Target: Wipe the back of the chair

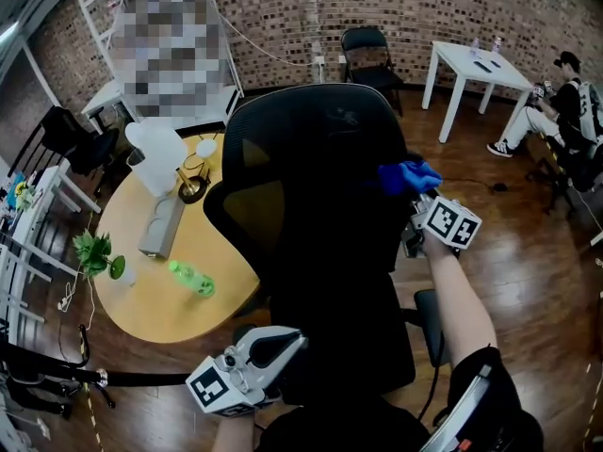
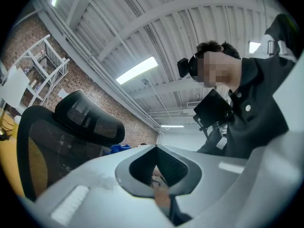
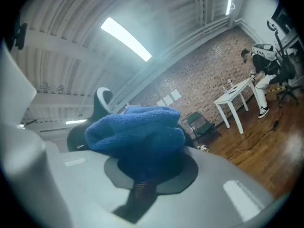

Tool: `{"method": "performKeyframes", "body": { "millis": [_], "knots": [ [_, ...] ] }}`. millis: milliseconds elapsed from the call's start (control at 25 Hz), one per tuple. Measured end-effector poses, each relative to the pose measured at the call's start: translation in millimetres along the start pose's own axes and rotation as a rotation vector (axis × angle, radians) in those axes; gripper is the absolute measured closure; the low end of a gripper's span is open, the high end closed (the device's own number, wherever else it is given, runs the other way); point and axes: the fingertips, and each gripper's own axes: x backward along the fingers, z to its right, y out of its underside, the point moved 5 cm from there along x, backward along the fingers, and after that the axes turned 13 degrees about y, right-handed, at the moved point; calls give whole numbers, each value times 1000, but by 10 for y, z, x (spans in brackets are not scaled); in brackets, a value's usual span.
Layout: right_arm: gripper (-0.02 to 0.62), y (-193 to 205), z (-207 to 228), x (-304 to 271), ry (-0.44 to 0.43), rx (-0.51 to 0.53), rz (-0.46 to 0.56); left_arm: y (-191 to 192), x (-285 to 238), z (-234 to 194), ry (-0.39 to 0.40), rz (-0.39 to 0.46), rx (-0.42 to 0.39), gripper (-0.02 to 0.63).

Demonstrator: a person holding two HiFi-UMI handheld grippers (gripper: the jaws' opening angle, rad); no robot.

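Pinching the blue cloth (image 1: 408, 176) tight between its jaws, your right gripper (image 1: 415, 196) sits at the 3 o'clock edge of the chair (image 1: 311, 205), high on the black mesh back, which fills the middle of the head view. Whether the cloth actually touches the frame there cannot be told. Your left gripper (image 1: 278, 345) hangs low at 7 o'clock, near the seat, with its jaws pressed together on nothing, so nothing steadies the chair. That is the main risk: an office chair like this will probably swivel when you push sideways across the back, and the stroke would then slide off. It could also swing toward the round table (image 1: 141, 295) at 9 o'clock, where a green bottle (image 1: 191, 278) lies. The cloth is bunched into a lump, so little of it would meet the mesh. If it catches on the weave, it may be tugged out of the jaws or let their hard tips scrape the back.
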Motion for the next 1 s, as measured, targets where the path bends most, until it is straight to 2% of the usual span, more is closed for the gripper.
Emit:
{"method": "performKeyframes", "body": {
  "millis": [120,280,400,520,640,840,1000],
  "knots": [
    [541,-126,368,153,116,51,40,51,-58,-4,19,-10,12,607],
    [541,-303,802,439,346,99,121,82,-86,-23,38,-7,24,607],
    [541,-362,827,596,429,180,184,66,-62,7,49,-2,28,607],
    [541,-215,650,524,409,265,154,38,31,47,36,7,29,607],
    [541,52,362,357,355,297,86,-21,176,63,6,23,20,607],
    [541,606,-337,107,168,409,2,-85,487,91,-58,41,4,607],
    [541,889,-847,-17,67,436,-30,-160,668,141,-97,54,-11,607]
  ]
}}
